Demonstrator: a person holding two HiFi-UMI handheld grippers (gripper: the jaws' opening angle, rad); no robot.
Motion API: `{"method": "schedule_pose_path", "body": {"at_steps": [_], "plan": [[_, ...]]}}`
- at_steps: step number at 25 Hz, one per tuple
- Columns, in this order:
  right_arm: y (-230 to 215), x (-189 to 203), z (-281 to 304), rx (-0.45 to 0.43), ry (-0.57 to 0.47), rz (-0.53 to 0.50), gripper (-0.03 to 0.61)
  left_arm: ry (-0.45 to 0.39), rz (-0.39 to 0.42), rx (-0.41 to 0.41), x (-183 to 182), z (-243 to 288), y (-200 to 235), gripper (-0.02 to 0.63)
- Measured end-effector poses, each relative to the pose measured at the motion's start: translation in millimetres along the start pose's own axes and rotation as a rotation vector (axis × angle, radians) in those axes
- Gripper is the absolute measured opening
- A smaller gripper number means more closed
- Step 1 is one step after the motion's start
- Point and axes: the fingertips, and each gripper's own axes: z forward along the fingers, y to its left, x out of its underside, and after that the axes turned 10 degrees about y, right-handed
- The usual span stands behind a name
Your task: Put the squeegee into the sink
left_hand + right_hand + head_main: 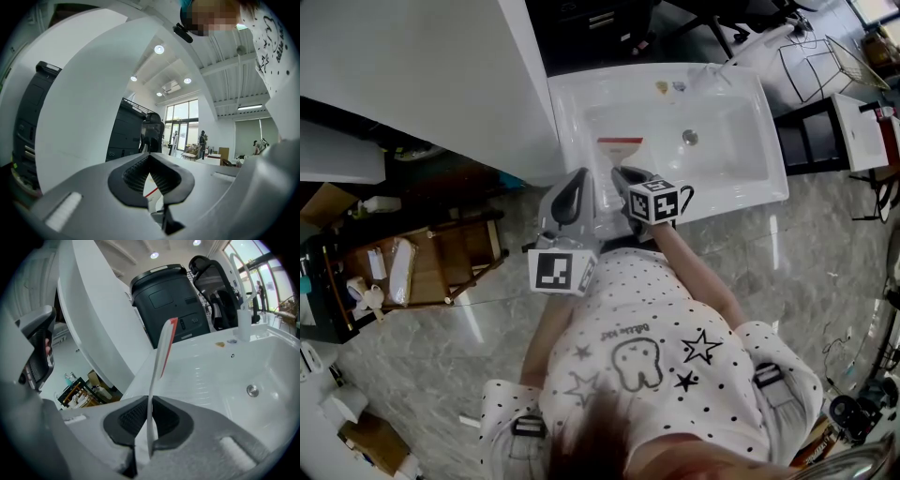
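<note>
A glossy white rectangular sink point(572, 103) stands on a polished, grey, stone-look floor point(825, 248), with a round metal drain point(689, 137) in its smooth basin. The right gripper point(622, 172) pinches the thin white handle of the squeegee point(620, 148), whose red-edged blade is over the basin's near end. Just beside it, the left gripper point(580, 176) has its ribbed pads closed on nothing.

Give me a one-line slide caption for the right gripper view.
Right gripper shut on the squeegee, seen edge-on over the white sink, its drain beyond.
</note>
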Motion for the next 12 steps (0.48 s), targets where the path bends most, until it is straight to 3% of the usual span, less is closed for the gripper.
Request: {"method": "schedule_pose_path", "body": {"at_steps": [12], "plan": [[-10, 7, 21, 0.039, 0.118, 0.061, 0.02, -0.016, -0.013, -0.05, -4, -9, 14, -0.005]]}}
